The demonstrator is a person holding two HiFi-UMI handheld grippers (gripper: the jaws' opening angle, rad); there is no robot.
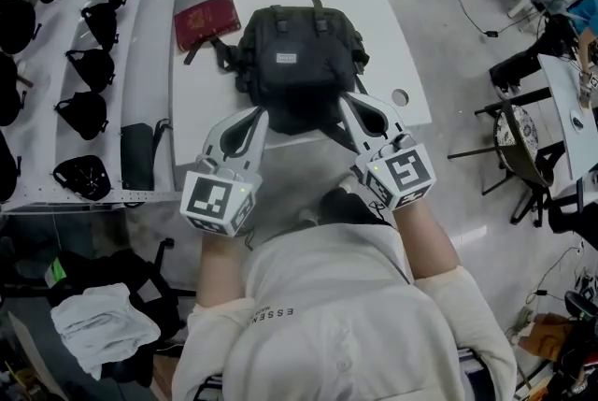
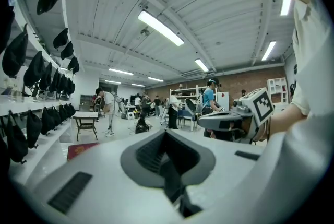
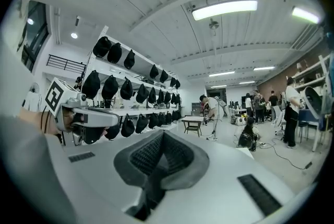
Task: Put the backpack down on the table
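Note:
A black backpack lies on the white table, its near end at the table's front edge. My left gripper is shut on a dark strap at the pack's near left side. My right gripper is shut on the other strap at the near right side. In both gripper views the jaws are pressed together with the strap pinched between them and hanging down. Each gripper also shows from the side in the other's view: the right gripper and the left gripper. Whether the pack's near end is off the table I cannot tell.
A red pouch lies on the table left of the backpack. The table has a round hole near its right edge. White shelves with several black caps run along the left. Chairs and cables stand to the right.

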